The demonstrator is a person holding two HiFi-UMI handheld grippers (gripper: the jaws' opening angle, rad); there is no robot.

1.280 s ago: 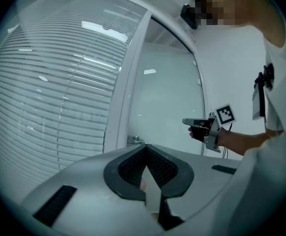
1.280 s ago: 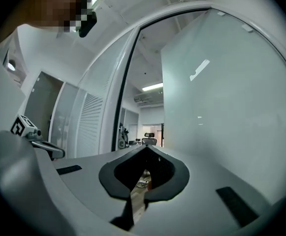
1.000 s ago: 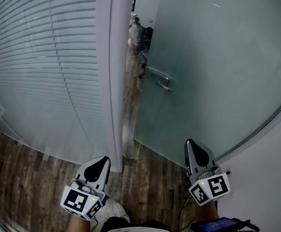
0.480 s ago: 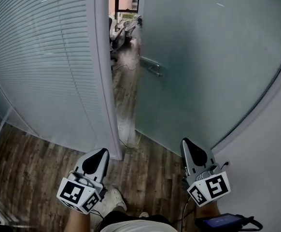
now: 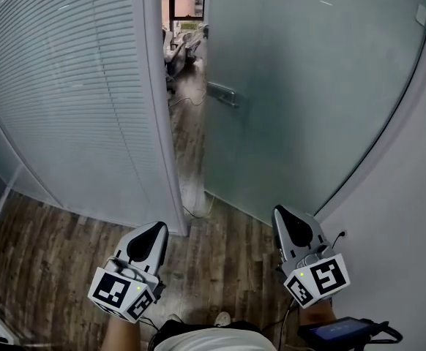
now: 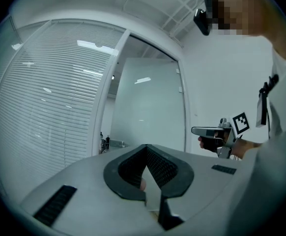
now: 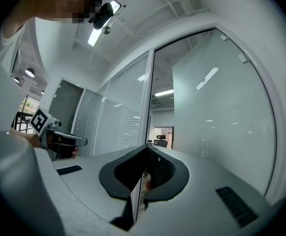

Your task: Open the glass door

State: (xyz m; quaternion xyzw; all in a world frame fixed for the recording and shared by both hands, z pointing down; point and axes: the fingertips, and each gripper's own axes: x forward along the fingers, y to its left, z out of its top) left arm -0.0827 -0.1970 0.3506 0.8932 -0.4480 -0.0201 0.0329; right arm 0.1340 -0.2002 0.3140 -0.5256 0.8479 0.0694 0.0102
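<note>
The frosted glass door stands ajar, its metal handle at the edge next to the gap. A white frame post bounds the gap on the left. Both grippers are held level, low in the head view and well short of the door. My left gripper is shut and empty, in line with the post. My right gripper is shut and empty, in front of the door's lower part. The left gripper view shows its closed jaws pointing at the door. The right gripper's closed jaws point toward the gap.
A glass wall with blinds fills the left. A white wall closes the right. Wooden floor runs under both grippers, with a cable at the door's foot. Office chairs show through the gap.
The gap between post and door shows wider, and the room beyond has come into view. The handle sits higher and further off in the frame. Both grippers stay shut.
</note>
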